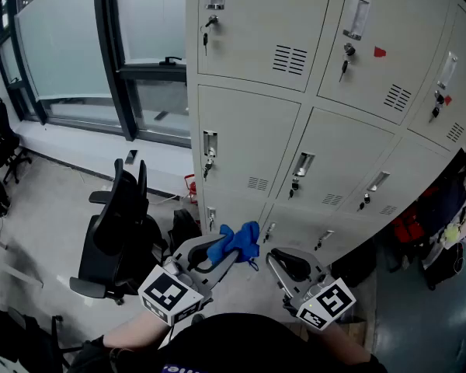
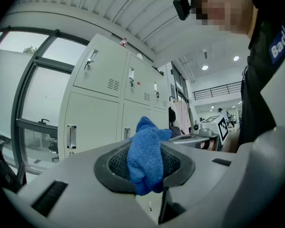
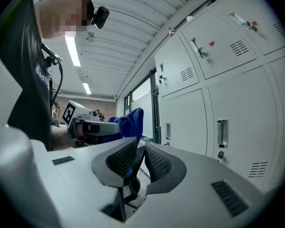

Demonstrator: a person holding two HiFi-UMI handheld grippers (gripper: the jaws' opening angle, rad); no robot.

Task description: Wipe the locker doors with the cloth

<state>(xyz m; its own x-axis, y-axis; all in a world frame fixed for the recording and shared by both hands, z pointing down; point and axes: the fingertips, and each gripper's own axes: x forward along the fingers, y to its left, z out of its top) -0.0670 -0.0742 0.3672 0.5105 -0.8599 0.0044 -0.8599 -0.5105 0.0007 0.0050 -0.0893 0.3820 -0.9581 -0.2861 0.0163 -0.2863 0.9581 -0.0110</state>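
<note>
Cloth point(image 1: 243, 240) sits clamped between left gripper point(image 1: 221, 253) fingers; right gripper point(image 1: 276, 260) fingers pressed together, empty, beside it.

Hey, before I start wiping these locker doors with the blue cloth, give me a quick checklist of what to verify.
1. Cloth clamped in left hand-held gripper: ok, jaws shut on it.
2. Cloth sticks out past the jaws: ok.
3. Right hand-held gripper free: ok, shut, nothing in it.
4. Cloth touching locker doors: not ok, apart.
5. Doors free of snags: not ok, keys hang from locks.
6. Cloth damp: cannot tell.
</note>
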